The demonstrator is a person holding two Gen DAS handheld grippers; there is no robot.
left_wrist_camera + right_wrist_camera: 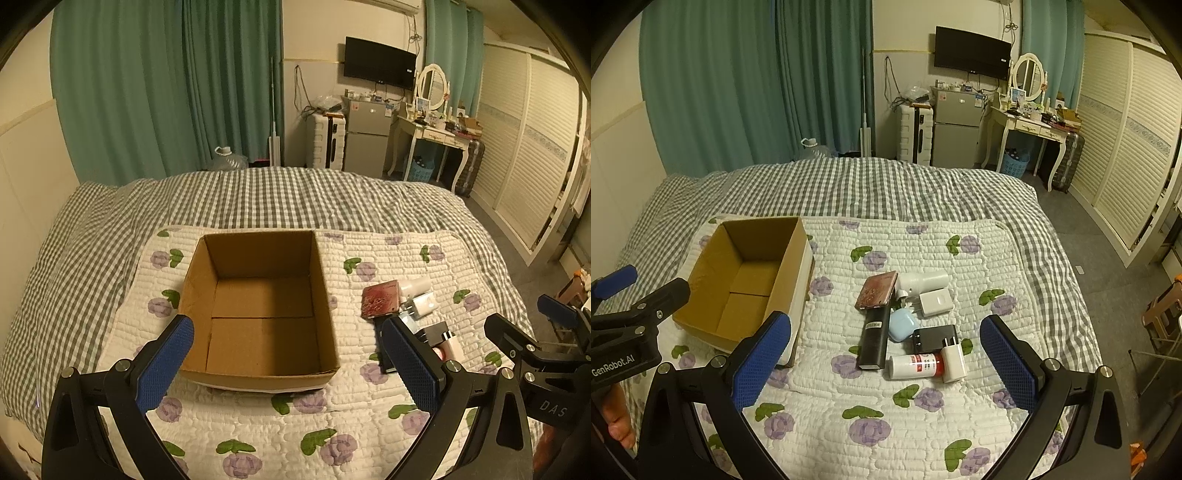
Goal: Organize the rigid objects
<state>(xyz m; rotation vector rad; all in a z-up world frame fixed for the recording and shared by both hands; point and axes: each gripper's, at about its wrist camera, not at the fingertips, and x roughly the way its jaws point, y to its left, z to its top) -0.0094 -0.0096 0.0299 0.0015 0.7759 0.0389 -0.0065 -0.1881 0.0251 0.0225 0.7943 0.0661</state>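
Cardboard box [746,280] sat open on the floral quilt [886,417], nothing visible inside. Just to its right lay the clutter: reddish case [876,290], black remote [874,339], blue earbud case [903,325], white chargers [935,302] and red-capped bottle [916,366]. Left gripper [291,365] and right gripper [886,369] both hovered spread wide, holding nothing.

Your left wrist camera looks forward and down between its 2 spread fingers, held above the near end of the quilt [369,424], facing the cardboard box [258,295] almost head-on. Your right wrist camera sits further right at a similar height and tilt, facing the cluster of small items [908,325], with the box [750,280] off to its left. Both views share the box, the quilt [886,406], the item cluster [402,302], the curtains and the far wall. Each camera catches the other gripper at its frame edge.
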